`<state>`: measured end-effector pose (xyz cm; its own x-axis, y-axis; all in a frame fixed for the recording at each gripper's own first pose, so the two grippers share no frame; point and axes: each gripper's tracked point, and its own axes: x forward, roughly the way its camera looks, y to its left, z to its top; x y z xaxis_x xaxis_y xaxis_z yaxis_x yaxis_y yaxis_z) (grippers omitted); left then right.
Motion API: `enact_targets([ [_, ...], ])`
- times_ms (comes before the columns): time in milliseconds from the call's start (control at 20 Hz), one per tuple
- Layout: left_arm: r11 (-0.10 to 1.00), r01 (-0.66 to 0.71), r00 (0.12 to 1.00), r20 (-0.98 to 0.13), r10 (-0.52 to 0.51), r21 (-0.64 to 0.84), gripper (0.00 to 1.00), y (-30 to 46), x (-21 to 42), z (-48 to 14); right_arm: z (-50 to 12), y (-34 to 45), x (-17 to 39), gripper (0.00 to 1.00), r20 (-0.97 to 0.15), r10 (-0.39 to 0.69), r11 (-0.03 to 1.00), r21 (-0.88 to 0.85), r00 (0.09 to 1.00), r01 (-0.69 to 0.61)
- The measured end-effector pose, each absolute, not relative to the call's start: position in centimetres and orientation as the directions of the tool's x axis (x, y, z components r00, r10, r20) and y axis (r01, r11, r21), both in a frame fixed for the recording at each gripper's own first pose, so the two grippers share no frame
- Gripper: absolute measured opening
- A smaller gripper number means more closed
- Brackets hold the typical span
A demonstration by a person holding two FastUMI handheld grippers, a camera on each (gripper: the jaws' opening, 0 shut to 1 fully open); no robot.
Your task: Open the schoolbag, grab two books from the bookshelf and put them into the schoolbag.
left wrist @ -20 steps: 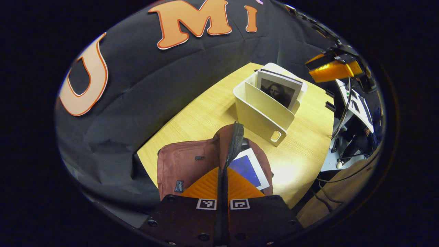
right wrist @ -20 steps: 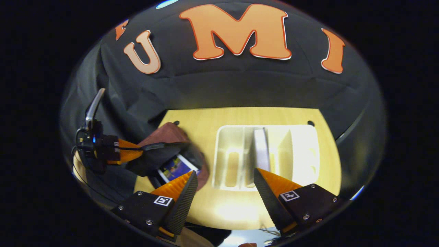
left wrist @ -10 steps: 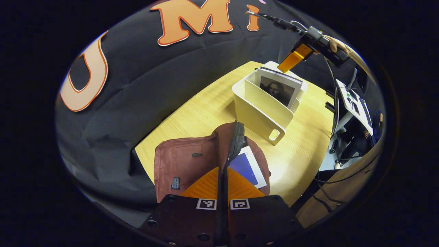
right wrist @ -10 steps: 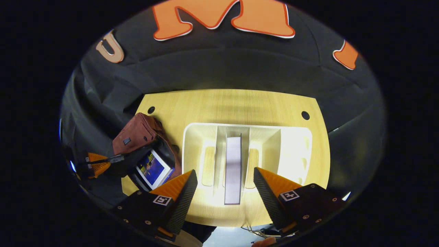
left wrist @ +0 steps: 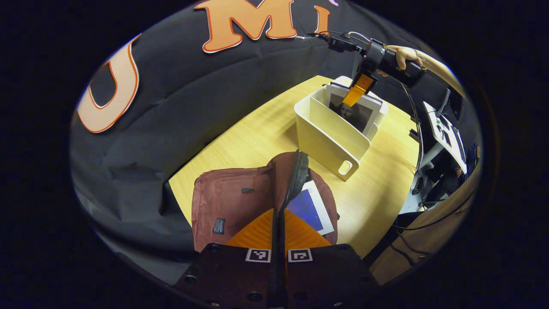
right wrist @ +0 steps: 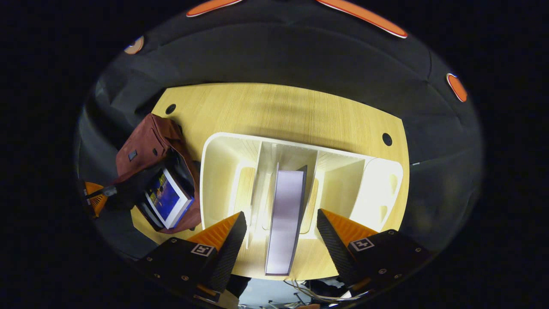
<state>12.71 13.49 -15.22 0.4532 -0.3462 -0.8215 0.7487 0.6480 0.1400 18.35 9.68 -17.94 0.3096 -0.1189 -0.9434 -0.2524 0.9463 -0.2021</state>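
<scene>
- Schoolbag (left wrist: 233,206), seen in the left gripper view, lies on the near end of the wooden table (left wrist: 257,133). Its zipper flap (left wrist: 296,180) is pinched between the closed fingers of the left gripper (left wrist: 279,223) and held up, so the mouth is kept open; one blue-covered book (left wrist: 311,208) is already seated inside.
- Farther off in that view, the right gripper (left wrist: 358,90) is poised over the portrait-covered book (left wrist: 354,112) in the white bookshelf (left wrist: 330,137). Open tabletop lies between shelf and bag for the carry.
- In the right gripper view, the right gripper (right wrist: 281,238) is spread wide, astride the book's top edge (right wrist: 285,219), gripping nothing.
- The descent is best kept centred, since the dividers (right wrist: 257,184) stand close beside the book; a straight upward lift would clear the shelf rim.
</scene>
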Motion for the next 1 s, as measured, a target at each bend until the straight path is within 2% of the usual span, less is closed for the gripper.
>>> enact_targets([
  [200,0.653,0.745,0.450,-0.824,-0.345,0.134,0.00,13.7,12.6,-15.4,-19.6,10.0,18.2,0.98,-0.960,-0.099,0.962,-0.160,0.263,-0.223],
  [250,0.652,0.746,0.450,-0.824,-0.344,0.135,0.00,13.9,12.7,-15.4,-19.8,10.0,18.1,0.82,-0.962,-0.097,0.964,-0.154,0.254,-0.217],
  [300,0.650,0.747,0.450,-0.824,-0.343,0.137,0.00,13.9,12.6,-15.4,-20.1,9.8,18.3,0.75,-0.961,-0.107,0.965,-0.162,0.256,-0.206],
  [400,0.649,0.748,0.449,-0.825,-0.342,0.138,0.00,13.9,12.7,-15.3,-20.0,9.5,18.5,0.31,-0.959,-0.108,0.972,-0.156,0.262,-0.173],
  [450,0.650,0.748,0.448,-0.826,-0.341,0.137,0.00,13.9,12.7,-15.3,-20.1,9.3,18.5,0.36,-0.960,-0.107,0.975,-0.153,0.259,-0.164],
  [500,0.649,0.748,0.447,-0.827,-0.341,0.136,0.00,13.9,12.8,-15.4,-19.8,9.2,18.5,0.35,-0.959,-0.107,0.975,-0.153,0.262,-0.161],
  [550,0.649,0.749,0.445,-0.828,-0.342,0.135,0.00,13.9,12.8,-15.4,-19.8,9.2,18.4,0.24,-0.959,-0.108,0.975,-0.153,0.263,-0.159],
  [600,0.649,0.749,0.444,-0.828,-0.342,0.133,0.00,13.9,12.8,-15.5,-19.6,9.3,18.4,0.33,-0.957,-0.107,0.976,-0.152,0.268,-0.153],
  [650,0.650,0.748,0.443,-0.829,-0.342,0.132,0.00,13.9,12.8,-15.4,-19.3,9.2,18.3,0.23,-0.955,-0.108,0.978,-0.152,0.275,-0.141],
  [700,0.653,0.746,0.445,-0.828,-0.341,0.132,0.00,13.9,12.9,-15.5,-18.8,9.2,18.4,0.23,-0.953,-0.104,0.981,-0.145,0.284,-0.128],
  [750,0.652,0.746,0.447,-0.826,-0.344,0.132,0.00,13.8,12.9,-15.5,-18.2,9.2,18.4,0.33,-0.952,-0.097,0.985,-0.133,0.290,-0.108],
  [900,0.650,0.749,0.445,-0.825,-0.348,0.130,0.00,13.9,12.7,-15.5,-16.0,9.6,18.0,0.32,-0.944,-0.083,0.992,-0.109,0.319,-0.065],
  [1000,0.653,0.747,0.445,-0.823,-0.352,0.125,0.00,14.0,12.5,-15.5,-12.8,8.7,17.6,0.33,-0.919,-0.111,0.987,-0.147,0.378,-0.065],
])
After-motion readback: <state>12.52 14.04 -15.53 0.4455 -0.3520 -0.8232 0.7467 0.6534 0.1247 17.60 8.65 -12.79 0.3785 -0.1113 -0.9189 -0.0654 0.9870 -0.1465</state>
